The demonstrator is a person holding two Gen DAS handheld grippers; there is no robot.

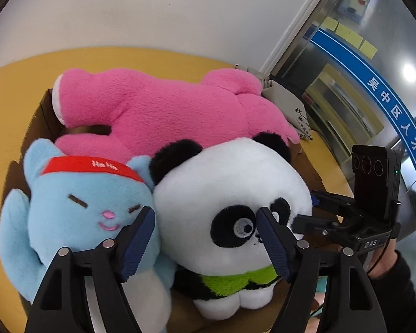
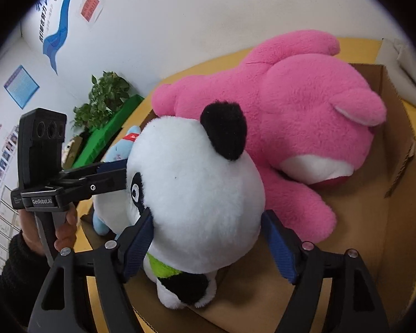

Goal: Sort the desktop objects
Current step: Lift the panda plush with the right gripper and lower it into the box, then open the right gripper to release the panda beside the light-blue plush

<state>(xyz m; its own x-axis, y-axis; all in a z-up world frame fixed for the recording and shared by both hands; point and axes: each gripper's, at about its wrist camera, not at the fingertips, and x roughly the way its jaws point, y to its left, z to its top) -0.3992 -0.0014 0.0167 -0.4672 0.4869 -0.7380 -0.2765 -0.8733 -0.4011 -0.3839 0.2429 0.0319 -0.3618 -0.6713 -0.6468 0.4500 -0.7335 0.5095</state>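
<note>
Left claw is spread wide in its own wrist view, one pad in front of the blue plush face, the other over the panda plush eye; whether either pad touches fur I cannot tell, nothing looks squeezed. Panda sits upright against the blue plush, both leaning on the pink bear lying across the back of the cardboard box, so the three wedge each other in place. Box sits on the yellow tabletop; a grey bag sits beyond its far corner. Right claw body shows at right, close to the panda's cheek, little room on that side. In the right wrist view, right claw brackets the panda plush head at its widest, left pad pressed into fur, right pad just beside the head with a sliver of gap, so open, not gripping, by my read. Pink bear lies face down, touching the panda's ear. Cardboard box floor is bare to the right, wall rising beyond; best free room there and straight up. Left claw reaches in at the panda's face, blue plush behind it. Likely step: seating or releasing the panda in the box.
</note>
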